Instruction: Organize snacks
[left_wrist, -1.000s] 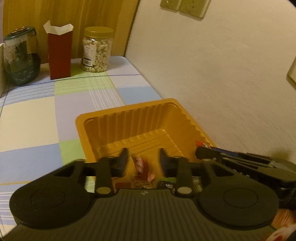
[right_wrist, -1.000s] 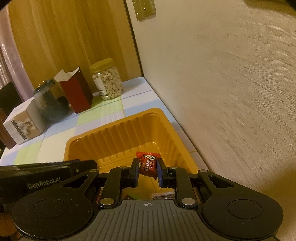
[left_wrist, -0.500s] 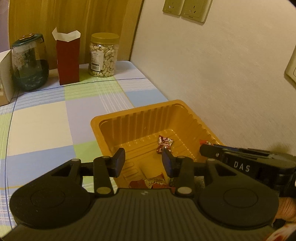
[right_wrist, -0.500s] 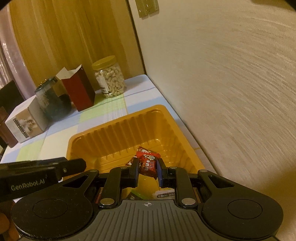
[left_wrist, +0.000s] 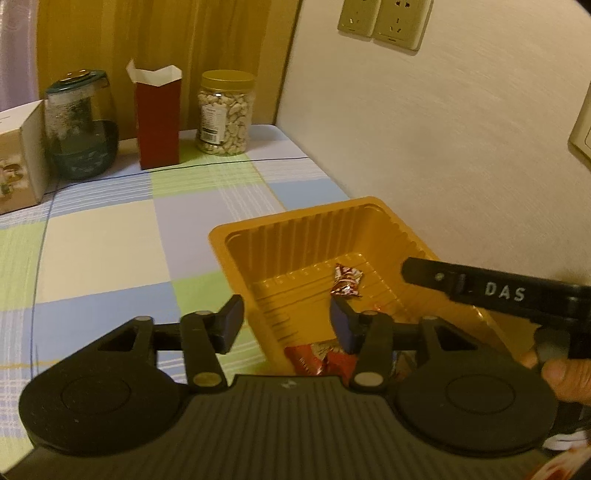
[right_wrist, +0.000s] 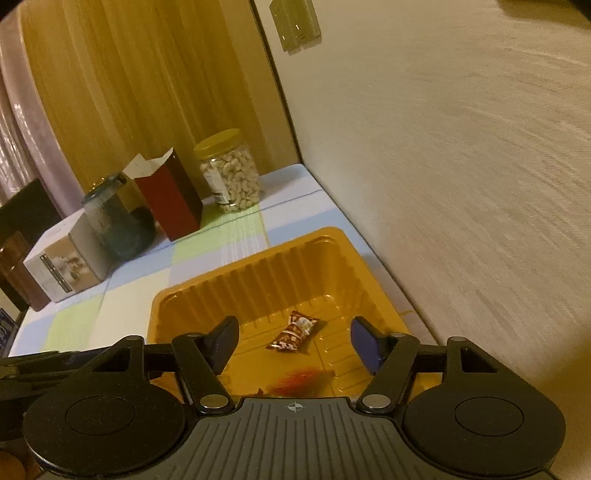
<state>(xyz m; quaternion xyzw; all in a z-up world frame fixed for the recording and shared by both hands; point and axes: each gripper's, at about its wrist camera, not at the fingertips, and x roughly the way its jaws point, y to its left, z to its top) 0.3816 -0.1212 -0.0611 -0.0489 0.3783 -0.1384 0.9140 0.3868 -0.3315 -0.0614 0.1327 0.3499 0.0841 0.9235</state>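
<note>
An orange plastic tray (left_wrist: 280, 225) (right_wrist: 251, 266) sits on the checked tablecloth against the wall. A small red-brown wrapped snack (left_wrist: 346, 281) (right_wrist: 293, 330) lies on its floor. More red wrappers (left_wrist: 317, 360) lie at its near end, and a blurred red snack (right_wrist: 299, 380) is falling below my right gripper. My left gripper (left_wrist: 286, 323) is open and empty over the tray's near left rim. My right gripper (right_wrist: 293, 343) is open and empty above the tray; its body (left_wrist: 491, 293) shows in the left wrist view.
At the back of the table stand a jar of cashews (left_wrist: 225, 112) (right_wrist: 231, 171), an open dark-red carton (left_wrist: 158, 118) (right_wrist: 168, 197), a dark glass jar (left_wrist: 79, 125) (right_wrist: 116, 221) and a white box (left_wrist: 20, 158) (right_wrist: 61, 271). The wall (left_wrist: 443, 147) runs close along the tray's right side.
My right gripper has opened and let go of the red snack, which drops into the tray. My left gripper has opened wider and drawn back to the left.
</note>
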